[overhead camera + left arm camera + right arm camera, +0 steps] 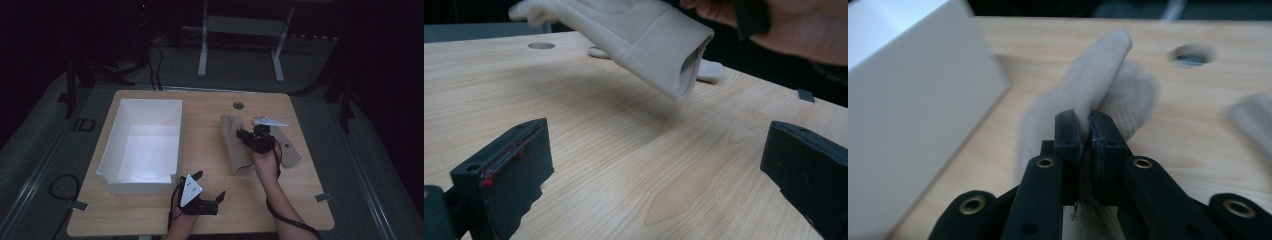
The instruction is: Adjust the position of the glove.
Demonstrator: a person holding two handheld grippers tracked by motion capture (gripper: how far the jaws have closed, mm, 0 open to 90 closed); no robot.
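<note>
My left gripper (209, 186) sits lowest in the high view, near the desk's (150, 215) bottom edge, jaws spread wide with only bare wood between them. Right of centre, my right gripper (243, 134) is clenched on a beige glove (1088, 95), fabric pinched between its pads and lifted off the desk. A second glove (289, 150) lies just beside it. A white box (145, 145) stands centre-left. I can read no writing.
</note>
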